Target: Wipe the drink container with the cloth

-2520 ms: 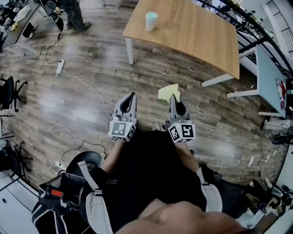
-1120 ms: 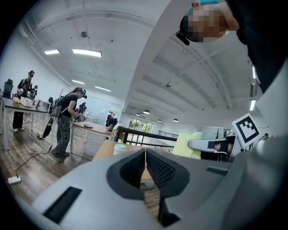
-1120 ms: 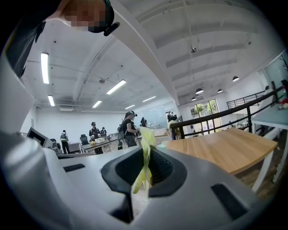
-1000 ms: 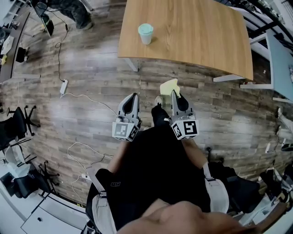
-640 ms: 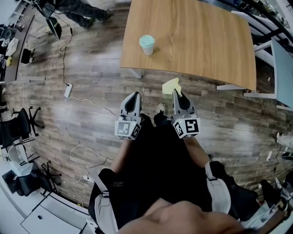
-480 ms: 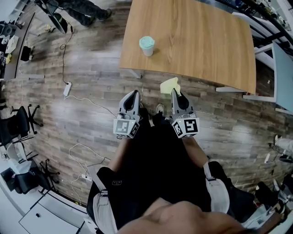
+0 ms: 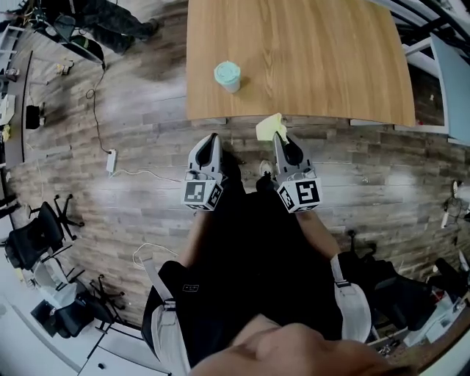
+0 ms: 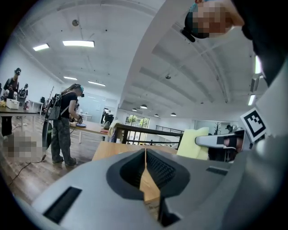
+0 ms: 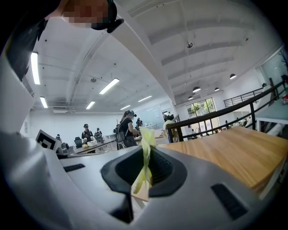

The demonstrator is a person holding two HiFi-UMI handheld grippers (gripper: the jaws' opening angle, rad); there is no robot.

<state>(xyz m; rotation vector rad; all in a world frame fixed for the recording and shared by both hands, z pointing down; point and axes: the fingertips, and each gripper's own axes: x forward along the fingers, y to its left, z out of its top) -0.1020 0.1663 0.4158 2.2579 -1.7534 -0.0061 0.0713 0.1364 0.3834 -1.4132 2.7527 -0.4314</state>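
Drink container (image 7: 227, 76) near table (image 7: 330, 59) edge — open wood rightward | right gripper (image 7: 280, 138) clamps cloth (image 7: 268, 126) | left gripper (image 7: 211, 139) closed, empty

L grey two-jaw gripper (image 7: 211, 139) & R grey two-jaw gripper (image 7: 280, 136) side by side, pointing fwd, elbows bent. L jaws together, empty. R jaws pinch yellow cloth (image 7: 269, 127).

- Counter (image 7: 323, 59): light wood top, upper part of the head view.
- Floor (image 7: 132, 198): dark wood planks.
- Power strip (image 7: 111, 161): white, on the floor left of the counter, cable attached.
- Chairs (image 7: 33, 239): black, at the left edge.
- Person (image 7: 110, 16): standing, top left.
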